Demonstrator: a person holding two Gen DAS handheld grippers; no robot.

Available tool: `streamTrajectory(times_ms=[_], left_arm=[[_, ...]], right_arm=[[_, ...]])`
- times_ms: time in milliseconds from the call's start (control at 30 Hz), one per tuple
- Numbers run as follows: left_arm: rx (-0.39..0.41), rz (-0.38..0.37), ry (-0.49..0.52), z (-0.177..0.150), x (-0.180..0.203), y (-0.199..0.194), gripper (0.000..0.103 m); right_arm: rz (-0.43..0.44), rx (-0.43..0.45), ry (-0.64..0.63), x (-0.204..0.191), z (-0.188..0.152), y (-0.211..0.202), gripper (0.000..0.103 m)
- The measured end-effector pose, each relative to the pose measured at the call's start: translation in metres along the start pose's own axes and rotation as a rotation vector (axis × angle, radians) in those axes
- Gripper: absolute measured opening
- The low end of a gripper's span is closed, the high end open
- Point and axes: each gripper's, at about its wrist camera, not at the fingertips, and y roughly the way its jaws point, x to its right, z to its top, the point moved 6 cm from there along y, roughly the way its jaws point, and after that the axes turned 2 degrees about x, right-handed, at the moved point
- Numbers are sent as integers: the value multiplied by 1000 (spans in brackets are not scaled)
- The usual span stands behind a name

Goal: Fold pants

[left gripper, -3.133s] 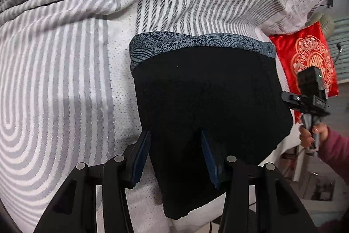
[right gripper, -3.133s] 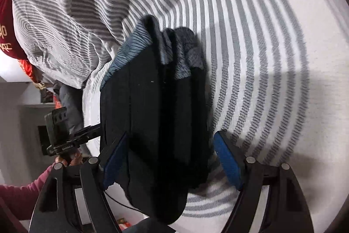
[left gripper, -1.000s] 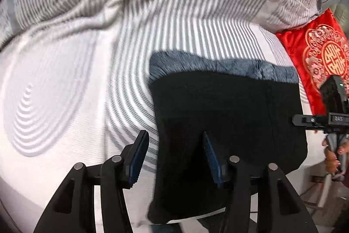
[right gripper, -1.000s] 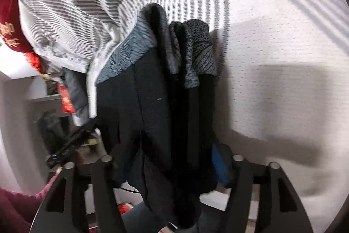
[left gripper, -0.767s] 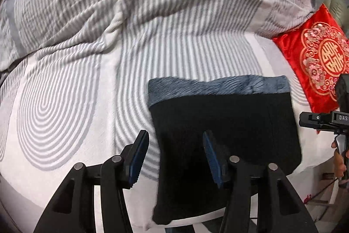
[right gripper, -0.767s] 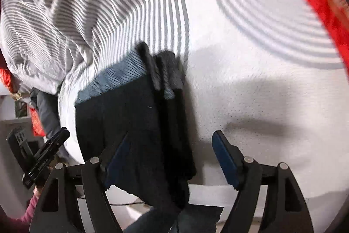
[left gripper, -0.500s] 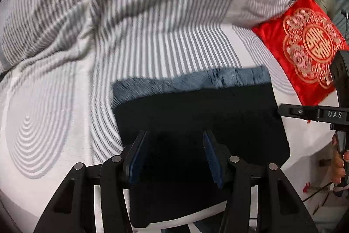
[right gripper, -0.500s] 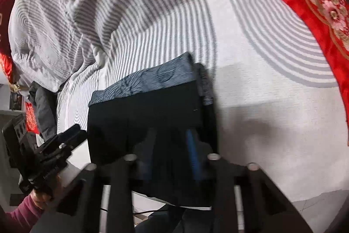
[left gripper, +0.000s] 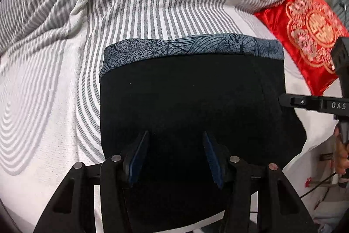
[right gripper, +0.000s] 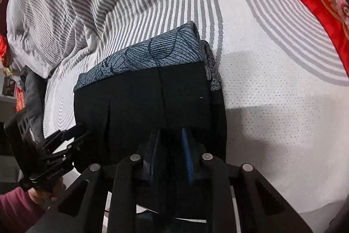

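Right wrist view is showing my right gripper (right gripper: pixel 170 152) closing, its jaws narrowing over the near edge of the pants (right gripper: pixel 152 102); whether the pads are already pinching cloth I cannot tell, since everything there is black. In the left wrist view my left gripper (left gripper: pixel 175 152) is hanging with its jaws apart above the same near edge, gripping nothing I can see. Outward from both tools, the pants are lying as a compact black block on the striped bed (left gripper: pixel 43 84), with the patterned grey waistband (left gripper: pixel 192 47) along the far side and layers stacking at the right. A red cushion (left gripper: pixel 309 36) is sitting far right. I am judging the folding nearly done; perhaps one last tidy or fold is remaining.
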Motion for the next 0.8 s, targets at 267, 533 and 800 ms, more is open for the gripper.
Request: streamTrajectory(times_ms=[267,533,800], left_arm=[[-55,66,-8,0,9,-28,54],[-69,151,22,-11,17,-60,95],[-63,199,-31,-22,13,-81,95]], right_arm=[[-44,-3,40,-18,-15,-29,83],[-156,-15,21,-38,-59,-52,100],[-222,21,54,-45,-68,-72,103]])
